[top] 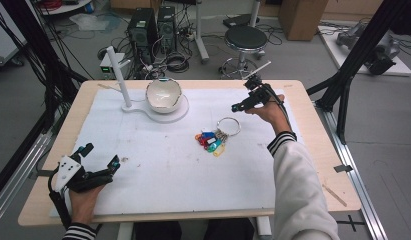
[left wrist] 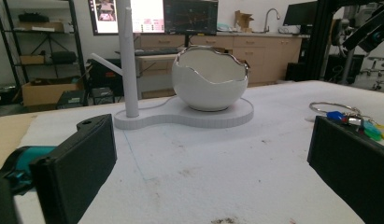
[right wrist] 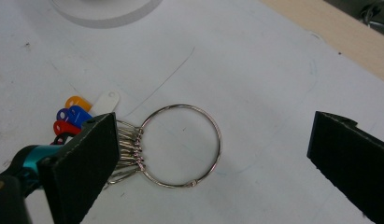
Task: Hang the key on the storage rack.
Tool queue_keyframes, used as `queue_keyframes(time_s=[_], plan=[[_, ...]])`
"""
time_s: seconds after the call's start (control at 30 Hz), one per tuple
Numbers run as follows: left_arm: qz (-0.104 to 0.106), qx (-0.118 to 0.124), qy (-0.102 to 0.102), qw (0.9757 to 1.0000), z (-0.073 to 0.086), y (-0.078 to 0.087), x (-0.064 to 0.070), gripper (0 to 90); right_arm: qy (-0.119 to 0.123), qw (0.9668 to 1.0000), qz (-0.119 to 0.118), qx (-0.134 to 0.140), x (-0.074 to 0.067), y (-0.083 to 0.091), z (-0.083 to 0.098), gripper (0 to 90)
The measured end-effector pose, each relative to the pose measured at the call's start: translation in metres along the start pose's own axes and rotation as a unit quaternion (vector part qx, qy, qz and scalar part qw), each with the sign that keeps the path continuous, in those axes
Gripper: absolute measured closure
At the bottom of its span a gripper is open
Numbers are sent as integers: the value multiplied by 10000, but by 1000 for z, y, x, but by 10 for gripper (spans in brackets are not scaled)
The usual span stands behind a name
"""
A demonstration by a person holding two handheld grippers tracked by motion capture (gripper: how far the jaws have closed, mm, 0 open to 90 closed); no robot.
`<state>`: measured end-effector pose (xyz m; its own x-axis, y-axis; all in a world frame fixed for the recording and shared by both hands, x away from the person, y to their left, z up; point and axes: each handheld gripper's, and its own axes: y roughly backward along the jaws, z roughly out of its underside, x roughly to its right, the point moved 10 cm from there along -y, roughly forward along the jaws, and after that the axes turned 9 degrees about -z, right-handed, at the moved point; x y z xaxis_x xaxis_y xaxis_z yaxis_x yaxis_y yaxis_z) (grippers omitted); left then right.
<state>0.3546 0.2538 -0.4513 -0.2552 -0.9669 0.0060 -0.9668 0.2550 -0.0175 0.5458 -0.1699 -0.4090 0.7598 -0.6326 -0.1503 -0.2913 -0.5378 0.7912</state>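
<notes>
A large metal key ring with several coloured tags lies flat on the white mat, right of centre. My right gripper hovers open just behind and right of it. In the right gripper view the ring lies between the spread jaws, nearer the left one, and the tags peek out beside that jaw; nothing is gripped. My left gripper rests open and empty at the front left of the mat. Its own view looks across the mat at the ring far right.
A white egg-shaped bowl sits on a white stand base with an upright post at the back of the mat. In the left gripper view the bowl and post stand ahead. A stool and computers lie beyond the table.
</notes>
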Motion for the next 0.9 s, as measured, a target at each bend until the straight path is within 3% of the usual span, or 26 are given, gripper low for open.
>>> queue_keyframes(time_s=[0.17,0.37,0.47,0.77,0.8,0.9], plan=[[35,-7,-4,10000,0,0,1,17,-85,9989,-47,-465,3,-19,9,20],[41,-27,1,10000,0,-1,1,17,-116,9965,-8,-828,8,-32,18,20],[53,-40,-2,10000,1,-1,1,17,-250,9945,1,-1016,9,-38,23,39],[57,-37,-4,10000,1,-1,1,17,-368,9914,148,-1248,14,-45,29,68],[61,-35,-10,10000,1,-1,2,17,-364,9902,182,-1335,15,-47,31,114],[71,-34,-14,10000,1,-1,2,17,-377,9889,255,-1417,16,-49,32,130]])
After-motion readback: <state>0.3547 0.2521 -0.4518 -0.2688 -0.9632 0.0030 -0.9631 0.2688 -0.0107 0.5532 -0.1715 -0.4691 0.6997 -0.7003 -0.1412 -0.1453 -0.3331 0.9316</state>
